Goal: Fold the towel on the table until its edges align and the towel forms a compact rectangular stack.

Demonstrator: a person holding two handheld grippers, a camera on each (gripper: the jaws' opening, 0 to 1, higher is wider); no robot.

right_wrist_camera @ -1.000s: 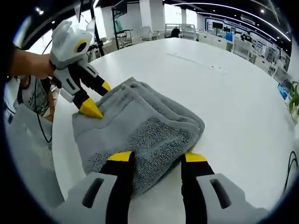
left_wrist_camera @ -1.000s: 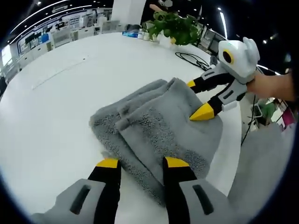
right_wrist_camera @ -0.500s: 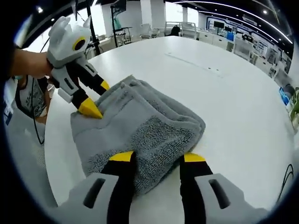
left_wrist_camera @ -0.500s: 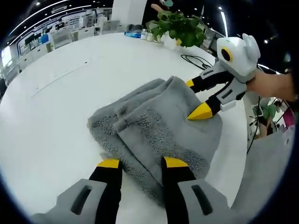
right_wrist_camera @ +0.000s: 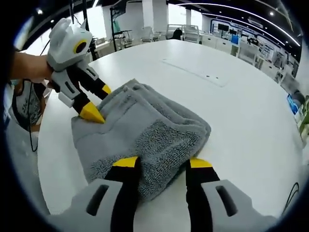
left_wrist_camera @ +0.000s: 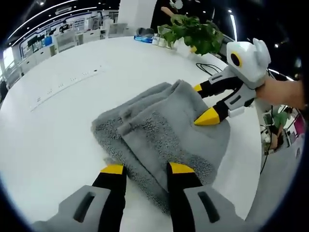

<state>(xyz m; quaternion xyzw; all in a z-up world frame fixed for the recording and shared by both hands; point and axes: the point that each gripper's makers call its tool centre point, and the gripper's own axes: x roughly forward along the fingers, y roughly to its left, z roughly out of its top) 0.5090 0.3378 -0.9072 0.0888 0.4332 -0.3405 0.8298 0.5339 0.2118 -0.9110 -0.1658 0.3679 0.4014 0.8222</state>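
Currently, by label:

Towel: the grey terry towel lies folded in several layers on the white table, a thick, slightly uneven bundle whose layered edges do not quite line up (a compact stack, but not yet a clean rectangle, I judge).

Left gripper: the left gripper has its jaws moderately apart, straddling the near edge of the towel; pile fills the gap between the yellow tips, but nothing looks clamped. Seen in the right gripper view, the left gripper points down onto the far corner.

Right gripper: the right gripper likewise stands parted across its own near edge, towel between the tips, no grip evident. In the left gripper view the right gripper has one tip resting on the towel's top layer.

Key relation: the towel lies straight ahead of both sets of jaws, its long axis running from one gripper to the other; each is equally near its own end.

Containers: none hold anything; a potted plant stands well beyond the towel.

Next, as I judge: squaring the offset layers.
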